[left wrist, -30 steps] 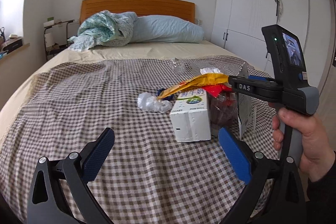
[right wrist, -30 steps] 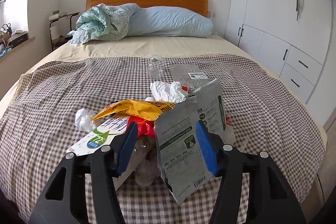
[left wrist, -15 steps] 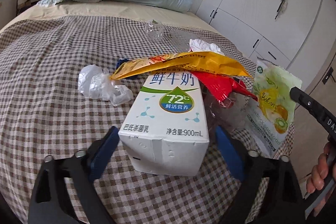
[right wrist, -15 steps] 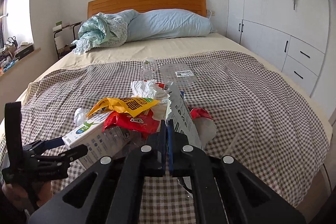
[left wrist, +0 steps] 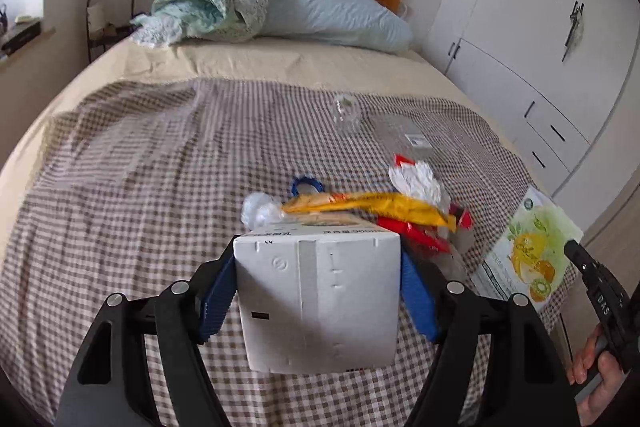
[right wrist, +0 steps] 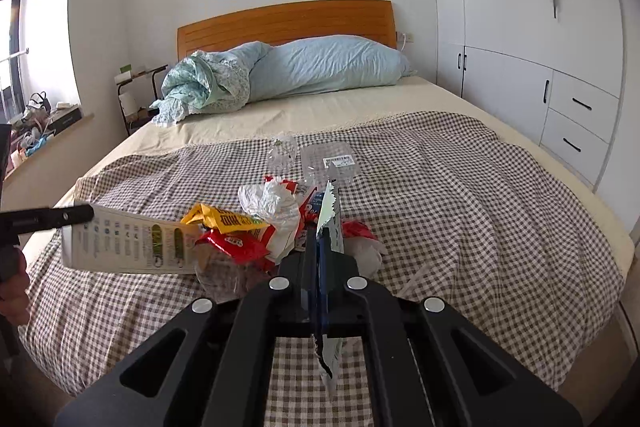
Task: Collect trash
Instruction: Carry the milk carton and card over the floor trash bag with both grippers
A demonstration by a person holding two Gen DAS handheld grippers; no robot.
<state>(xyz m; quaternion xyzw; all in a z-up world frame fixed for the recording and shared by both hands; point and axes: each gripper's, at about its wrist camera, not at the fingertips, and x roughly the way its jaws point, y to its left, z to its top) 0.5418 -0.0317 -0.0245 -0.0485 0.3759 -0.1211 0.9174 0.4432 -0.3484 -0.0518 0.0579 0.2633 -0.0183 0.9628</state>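
Left wrist view: my left gripper [left wrist: 318, 287] is clamping the milk carton [left wrist: 318, 301]; my right gripper [right wrist: 319, 259] is pinching a pouch [right wrist: 329, 221] flat. Both are needing a bin next, I judge.

Left claw [left wrist: 318, 291] went from wide open and short of the carton [left wrist: 320, 303] to clamped on its sides, carton now raised off the bed. Right claw [right wrist: 319, 259] closed flat on the pouch [right wrist: 330, 223] and lifted it from the trash pile.

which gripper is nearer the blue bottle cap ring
Left. The left gripper, shut on the milk carton, sits just before the ring; the right gripper holds the fruit pouch far right.
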